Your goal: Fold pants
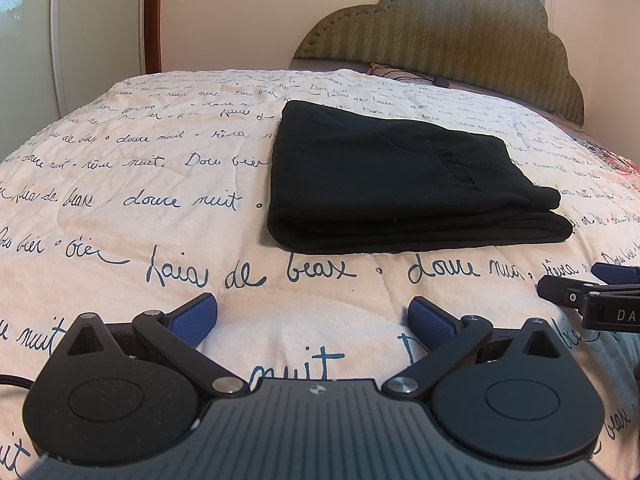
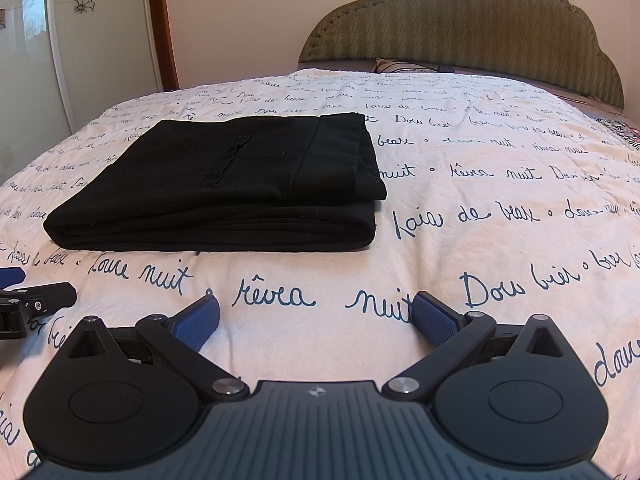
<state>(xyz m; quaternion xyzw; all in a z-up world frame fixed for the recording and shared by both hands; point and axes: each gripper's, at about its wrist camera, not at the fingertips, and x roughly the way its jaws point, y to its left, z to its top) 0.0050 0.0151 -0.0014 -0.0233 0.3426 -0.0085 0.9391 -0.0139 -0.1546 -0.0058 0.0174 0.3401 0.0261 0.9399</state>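
Black pants (image 1: 380, 176) lie folded into a flat rectangular stack on the bed, a pocket slit showing on top. In the right wrist view the same pants (image 2: 224, 188) sit left of centre. My left gripper (image 1: 312, 316) rests low over the quilt just in front of the stack, open, with nothing between its blue pads. My right gripper (image 2: 316, 316) is also open and holds nothing, to the right of the stack's near edge. Each gripper shows at the other's frame edge: the right gripper (image 1: 600, 292) and the left gripper (image 2: 24, 304).
A white quilt (image 1: 140, 200) printed with blue script covers the bed. A padded olive headboard (image 1: 460, 36) stands at the far end, with a cable and a pillow edge below it. A wardrobe with a sliding door (image 2: 80, 40) stands at the left.
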